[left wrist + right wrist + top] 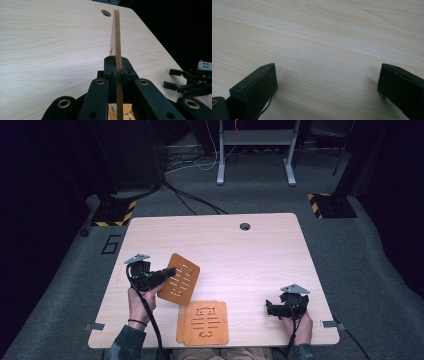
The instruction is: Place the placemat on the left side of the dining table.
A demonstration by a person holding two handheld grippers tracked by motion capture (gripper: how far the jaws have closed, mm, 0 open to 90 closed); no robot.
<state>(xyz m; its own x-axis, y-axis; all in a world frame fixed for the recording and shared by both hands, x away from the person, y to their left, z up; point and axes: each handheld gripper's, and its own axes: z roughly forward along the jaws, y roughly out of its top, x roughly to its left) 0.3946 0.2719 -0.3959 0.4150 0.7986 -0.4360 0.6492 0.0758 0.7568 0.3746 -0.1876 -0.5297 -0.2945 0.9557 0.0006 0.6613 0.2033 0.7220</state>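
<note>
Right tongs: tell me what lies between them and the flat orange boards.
In the high view, bare table lies between the right tongs and the flat orange boards.

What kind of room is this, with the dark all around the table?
Probably a lab or studio set up for recording. A bare wooden table stands on grey carpet, cables run across the floor, and yellow-and-black striped stand bases sit at the far corners. A person holds a gripper in each hand.

A lab or studio: grey carpet (250, 190), loose cables (190, 167) at upper centre, hazard-striped stand bases (114, 213), dark surroundings, a lone wooden table (240, 250).
</note>
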